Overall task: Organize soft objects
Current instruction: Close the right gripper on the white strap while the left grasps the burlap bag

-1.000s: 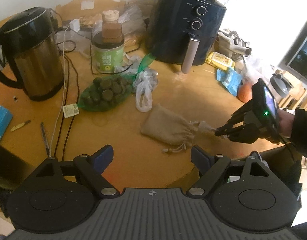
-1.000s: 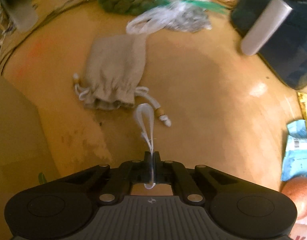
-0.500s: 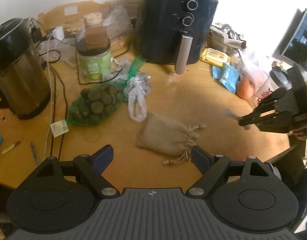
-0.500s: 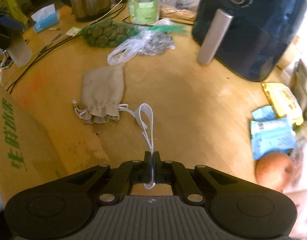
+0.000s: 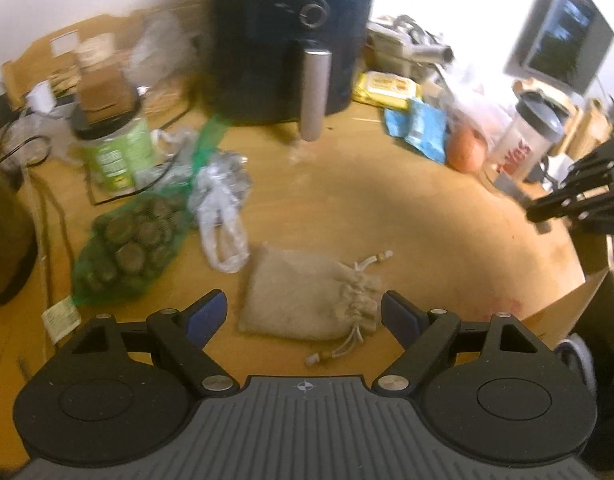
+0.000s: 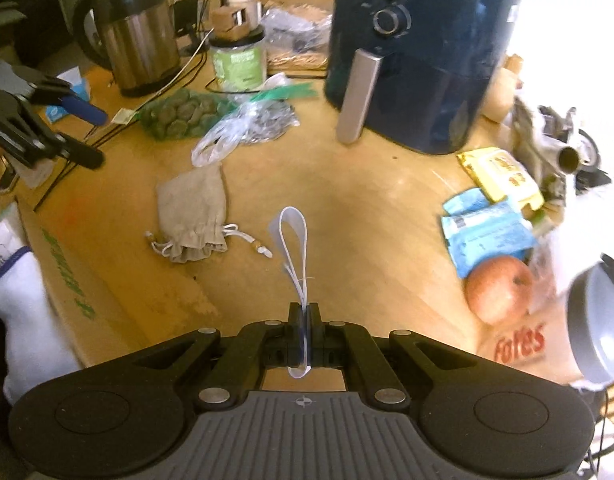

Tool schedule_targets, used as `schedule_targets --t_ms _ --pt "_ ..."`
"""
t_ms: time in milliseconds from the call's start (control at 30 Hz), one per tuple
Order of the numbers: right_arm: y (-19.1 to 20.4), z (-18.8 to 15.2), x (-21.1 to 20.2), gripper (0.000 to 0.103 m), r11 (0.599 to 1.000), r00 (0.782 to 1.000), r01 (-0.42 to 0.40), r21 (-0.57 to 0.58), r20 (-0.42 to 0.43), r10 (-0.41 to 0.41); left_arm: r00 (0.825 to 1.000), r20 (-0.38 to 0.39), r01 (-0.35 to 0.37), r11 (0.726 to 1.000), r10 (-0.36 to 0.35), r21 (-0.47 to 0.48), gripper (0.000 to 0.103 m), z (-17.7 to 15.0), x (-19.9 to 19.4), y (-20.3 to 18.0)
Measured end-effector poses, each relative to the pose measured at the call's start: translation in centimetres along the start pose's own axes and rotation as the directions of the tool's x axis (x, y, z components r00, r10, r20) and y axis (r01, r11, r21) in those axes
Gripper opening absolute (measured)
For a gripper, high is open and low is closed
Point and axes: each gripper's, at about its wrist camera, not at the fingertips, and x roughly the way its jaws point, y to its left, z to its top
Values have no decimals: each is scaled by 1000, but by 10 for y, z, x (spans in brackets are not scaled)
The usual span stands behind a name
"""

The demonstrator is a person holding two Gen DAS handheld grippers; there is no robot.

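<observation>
A beige drawstring pouch [image 5: 307, 296] lies on the wooden table, right in front of my open left gripper [image 5: 303, 312], between its blue-padded fingers. It also shows in the right wrist view [image 6: 193, 212]. My right gripper [image 6: 304, 312] is shut on a white ribbon loop [image 6: 293, 240] and holds it above the table. The right gripper shows at the right edge of the left wrist view [image 5: 575, 200]. The left gripper shows at the left of the right wrist view [image 6: 83, 132].
A dark air fryer [image 6: 419, 52], a kettle [image 6: 139, 40], a green jar [image 6: 239, 60], a green net bag [image 5: 135, 240] and a clear plastic bag [image 5: 223, 208] stand behind. An apple [image 6: 499, 288], blue packets [image 6: 483, 232] and a cardboard box [image 6: 67, 272] flank the table.
My right gripper has lifted the ribbon loop up and away to the right of the pouch. My left gripper has moved closer, so the pouch now lies between its fingers.
</observation>
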Motion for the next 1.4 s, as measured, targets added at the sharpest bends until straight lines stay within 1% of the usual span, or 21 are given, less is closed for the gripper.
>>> schedule_targets --t_ms 133,200,267,333,367,400,600,667,700,733,867,933,1000,1033,1167,1400 --pt "3 -10 -18 4 999 1000 21 36 22 -22 1000 -18 4 999 -4 38 85 2 23 2" --pt "3 -15 -27 4 998 999 32 62 35 -34 1000 -24 4 999 -3 39 84 3 33 8" --pt "4 -21 -35 4 995 998 39 87 45 -43 999 -34 8 999 -7 35 81 4 46 15" --pt "5 -26 -42 4 993 997 47 107 52 -52 999 -49 20 999 -19 28 72 5 59 22" --pt "6 -29 -45 4 992 997 50 116 54 -57 998 -65 24 999 -22 22 70 5 66 26" --pt "7 -33 -49 4 990 997 53 128 56 -61 996 -81 25 1000 -23 16 65 6 74 30" --pt "11 -50 -62 4 980 995 64 189 62 -77 989 -139 42 999 -46 -29 50 6 107 48" --pt "13 -56 -65 4 976 995 65 207 64 -80 986 -159 52 998 -57 -38 38 5 115 51" --pt "15 -58 -66 4 975 995 67 213 64 -82 984 -167 60 997 -65 -40 29 5 118 52" --pt "16 -59 -67 4 974 994 69 216 64 -84 982 -177 62 997 -67 -39 25 4 121 51" --pt "21 -66 -71 4 970 994 71 234 67 -89 983 -180 41 999 -43 -12 21 3 126 47" --pt "22 -69 -73 4 968 993 73 240 69 -92 985 -174 20 1000 -20 0 8 2 125 44" --pt "22 -71 -74 4 967 993 69 246 73 -90 985 -171 6 1000 -4 10 5 2 125 43" --pt "22 -71 -74 4 967 993 68 247 74 -89 985 -171 8 1000 -7 6 4 2 124 43" --pt "23 -71 -74 4 968 993 70 240 77 -91 987 -158 18 1000 -16 8 3 4 118 39" --pt "28 -68 -77 4 969 990 76 233 94 -101 996 -84 29 999 -27 21 3 11 89 25"
